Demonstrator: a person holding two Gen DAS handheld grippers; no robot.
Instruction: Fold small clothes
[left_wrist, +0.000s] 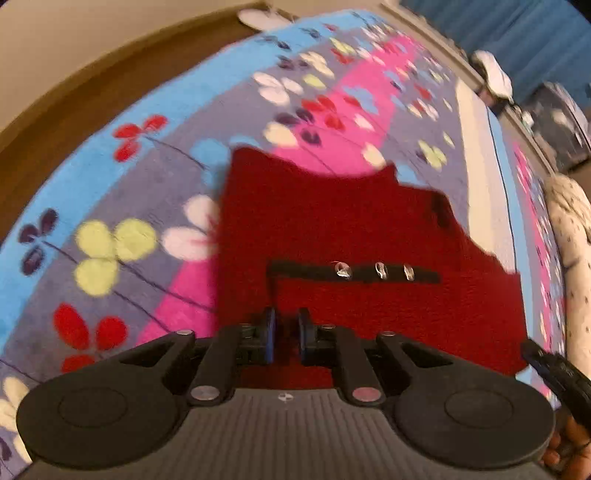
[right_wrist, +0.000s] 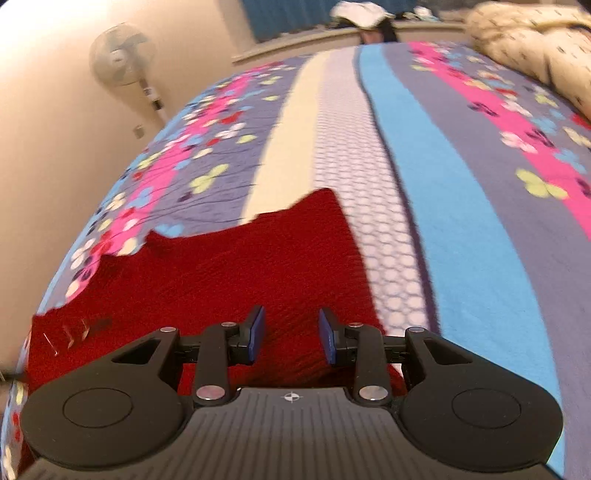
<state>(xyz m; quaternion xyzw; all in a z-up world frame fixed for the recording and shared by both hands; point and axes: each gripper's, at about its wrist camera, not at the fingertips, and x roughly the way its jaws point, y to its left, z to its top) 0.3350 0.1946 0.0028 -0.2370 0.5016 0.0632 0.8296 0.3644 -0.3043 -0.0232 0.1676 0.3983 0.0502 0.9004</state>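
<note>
A small red knit garment (left_wrist: 351, 229) lies spread on the flowered bedspread (left_wrist: 110, 184). A black strip with three clear buttons (left_wrist: 369, 272) crosses it. My left gripper (left_wrist: 286, 334) hangs over the garment's near edge, its blue pads narrowly apart with nothing between them. In the right wrist view the same red garment (right_wrist: 236, 269) lies below my right gripper (right_wrist: 291, 332), whose jaws stand wide open and empty just above the cloth. The buttons (right_wrist: 74, 330) show at the left there.
The striped bedspread (right_wrist: 461, 206) covers the whole bed. A cream spotted pillow (right_wrist: 535, 44) lies at the far right. A standing fan (right_wrist: 122, 55) is by the wall on the left. The other gripper's tip (left_wrist: 561, 373) shows at the right edge.
</note>
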